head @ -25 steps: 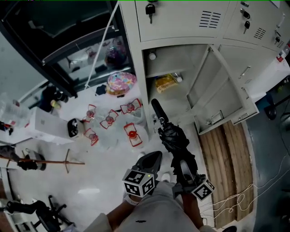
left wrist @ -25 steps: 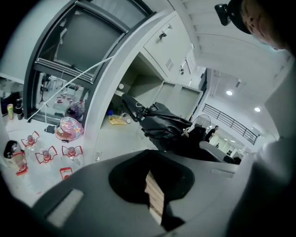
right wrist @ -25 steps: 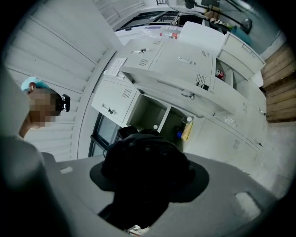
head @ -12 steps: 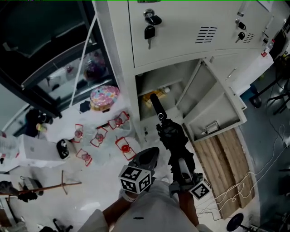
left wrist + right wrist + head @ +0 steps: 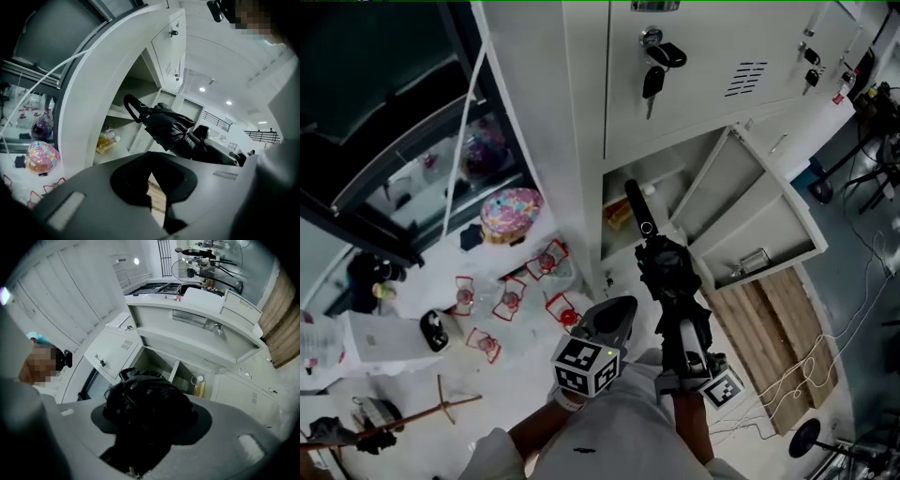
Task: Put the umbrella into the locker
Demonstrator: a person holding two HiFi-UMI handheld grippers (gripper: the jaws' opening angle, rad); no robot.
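A black folded umbrella (image 5: 667,277) points handle-first at the open lower compartment (image 5: 661,173) of a pale grey locker. Its handle tip (image 5: 635,202) is at the compartment's mouth. My right gripper (image 5: 680,328) is shut on the umbrella's bunched fabric, which fills the space between the jaws in the right gripper view (image 5: 150,411). My left gripper (image 5: 611,322) is beside it on the left, shut and holding nothing. In the left gripper view the umbrella (image 5: 166,126) is ahead of those jaws (image 5: 152,157). The locker door (image 5: 741,220) hangs open to the right.
A yellow packet (image 5: 617,214) and a small bottle lie inside the compartment. Keys (image 5: 654,70) hang from the door above. On the white floor at left are red-framed glass items (image 5: 511,298) and a colourful round object (image 5: 511,208). Wooden boards (image 5: 778,328) and cables are at right.
Both grippers have moved up and toward the locker. The umbrella's handle tip has gone from in front of the compartment to its mouth.
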